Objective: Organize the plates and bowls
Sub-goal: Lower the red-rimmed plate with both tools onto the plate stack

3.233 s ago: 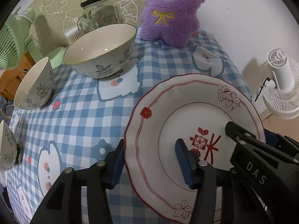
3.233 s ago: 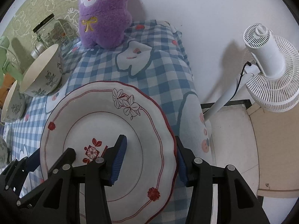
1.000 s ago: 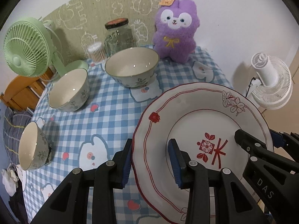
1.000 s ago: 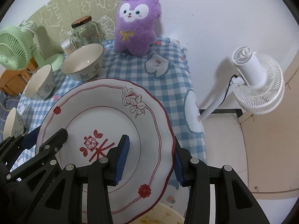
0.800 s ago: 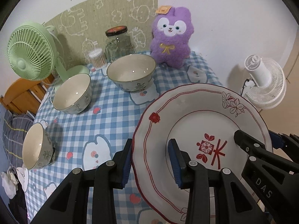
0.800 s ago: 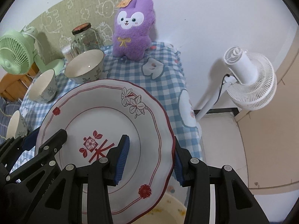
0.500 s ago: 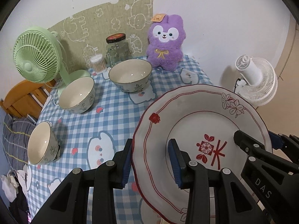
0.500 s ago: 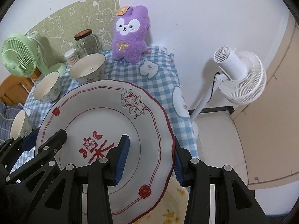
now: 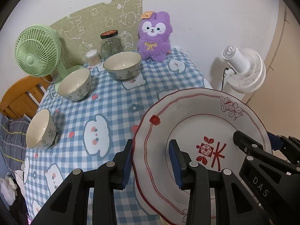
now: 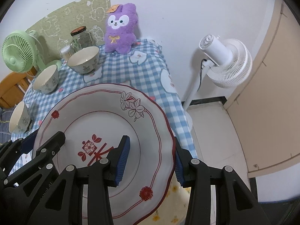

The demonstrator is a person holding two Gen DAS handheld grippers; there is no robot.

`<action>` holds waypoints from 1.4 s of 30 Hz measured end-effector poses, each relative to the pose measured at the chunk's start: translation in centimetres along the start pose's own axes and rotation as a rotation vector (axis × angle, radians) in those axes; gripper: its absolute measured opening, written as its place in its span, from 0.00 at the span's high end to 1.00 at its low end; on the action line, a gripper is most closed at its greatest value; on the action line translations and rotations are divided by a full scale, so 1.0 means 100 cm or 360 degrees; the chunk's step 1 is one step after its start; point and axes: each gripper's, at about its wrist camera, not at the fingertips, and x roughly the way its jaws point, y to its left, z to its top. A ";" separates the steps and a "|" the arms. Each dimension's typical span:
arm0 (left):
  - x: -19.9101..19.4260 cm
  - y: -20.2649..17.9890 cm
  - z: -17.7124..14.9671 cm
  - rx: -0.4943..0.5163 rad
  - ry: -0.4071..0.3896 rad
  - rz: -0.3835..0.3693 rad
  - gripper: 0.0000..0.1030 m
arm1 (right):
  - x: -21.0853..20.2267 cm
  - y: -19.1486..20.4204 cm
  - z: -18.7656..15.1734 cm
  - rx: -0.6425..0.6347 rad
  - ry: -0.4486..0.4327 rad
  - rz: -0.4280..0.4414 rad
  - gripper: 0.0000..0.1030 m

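Left wrist view has the big white plate [image 9: 202, 131] with the red trim held up off the table [image 9: 112, 101], tilted, at the near right side and seemingly out past the near edge. The left tool [image 9: 150, 163] is clamped on the plate's left rim, one blue pad under the edge and one on the face, so the jaws are only partly apart because the rim fills them. Same deal on the other side: from the right wrist view the right tool [image 10: 151, 161] pinches the opposite rim of the plate [image 10: 105, 120], pads pressing on both faces. So it's a two-handed carry. Ceramic like this looks heavy for its thickness, totally stiff, glazed and slick, and it'll chip or shatter if dropped, so I'd say opposite rim grips are the right call, well in past the scalloped lip so the pads don't slide off. Three bowls sit on the checked cloth: the large bowl [image 9: 122, 65] in front of the purple plush [image 9: 154, 37], a medium bowl [image 9: 74, 84] by the green fan [image 9: 36, 54], and a small bowl [image 9: 40, 129] near the left edge. Something pale with yellow flowers [image 10: 176, 193] shows below the plate; can't tell what.
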 end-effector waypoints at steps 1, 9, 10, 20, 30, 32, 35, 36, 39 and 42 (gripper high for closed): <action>0.000 -0.001 -0.002 0.0005 0.0002 -0.0004 0.64 | -0.001 -0.001 -0.003 0.0002 0.0001 -0.0006 0.55; 0.002 -0.011 -0.023 0.0066 0.0037 -0.0044 0.64 | 0.000 -0.013 -0.026 0.0041 0.0032 -0.0048 0.55; 0.003 -0.013 -0.026 0.0076 0.0044 -0.0048 0.64 | 0.001 -0.014 -0.029 0.0046 0.0040 -0.0052 0.55; 0.015 -0.027 -0.047 0.0162 0.0120 -0.0078 0.64 | 0.013 -0.025 -0.053 0.0094 0.0110 -0.0097 0.55; 0.027 -0.032 -0.061 0.0203 0.0186 -0.0083 0.64 | 0.029 -0.027 -0.064 0.0110 0.0168 -0.0115 0.55; 0.029 -0.033 -0.063 0.0208 0.0198 -0.0085 0.64 | 0.031 -0.027 -0.066 0.0111 0.0177 -0.0117 0.55; 0.033 -0.034 -0.064 0.0211 0.0211 -0.0088 0.64 | 0.034 -0.028 -0.067 0.0113 0.0190 -0.0120 0.55; 0.033 -0.035 -0.064 0.0216 0.0207 -0.0085 0.64 | 0.035 -0.029 -0.067 0.0117 0.0192 -0.0120 0.55; 0.036 -0.035 -0.065 0.0227 0.0198 -0.0080 0.64 | 0.037 -0.029 -0.066 0.0125 0.0197 -0.0122 0.55; 0.037 -0.037 -0.064 0.0237 0.0186 -0.0071 0.64 | 0.038 -0.029 -0.065 0.0122 0.0189 -0.0131 0.55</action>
